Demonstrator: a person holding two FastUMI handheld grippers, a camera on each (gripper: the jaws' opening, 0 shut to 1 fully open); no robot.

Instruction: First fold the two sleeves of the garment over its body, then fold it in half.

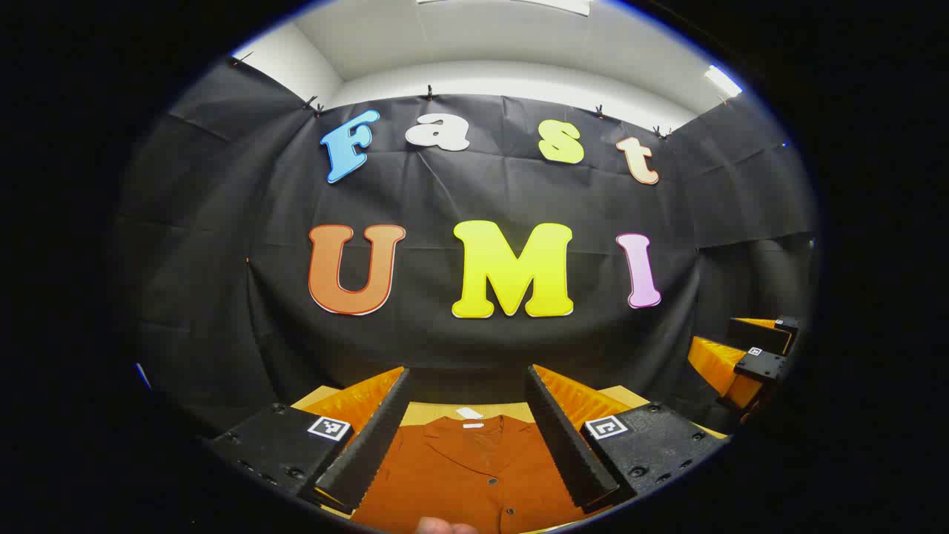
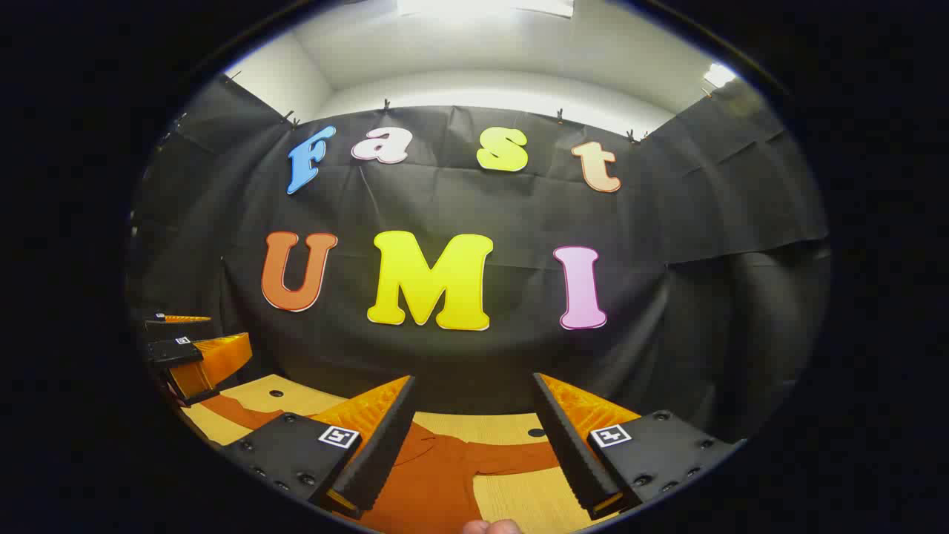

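A rust-orange shirt lies flat on a pale wooden table, collar toward the black cloth wall, in the left gripper view. The left gripper hangs above it with its two fingers spread wide apart, nothing between them but air; the shirt's collar, white neck label and button placket sit in the gap between the fingers, below their tips. A fingertip of the person's hand shows beneath the gap. Off beyond the right-hand finger, the right gripper shows near the wall, its fingers too side-on to tell how they stand from there. In the right gripper view, the right gripper is likewise wide open and holds nothing. Between its fingers lie the shirt's shoulder and one sleeve, the sleeve stretched out flat on the table toward the right-hand finger, not folded over the body. The left gripper appears out past the left-hand finger, above the other sleeve, which also lies spread on the table.
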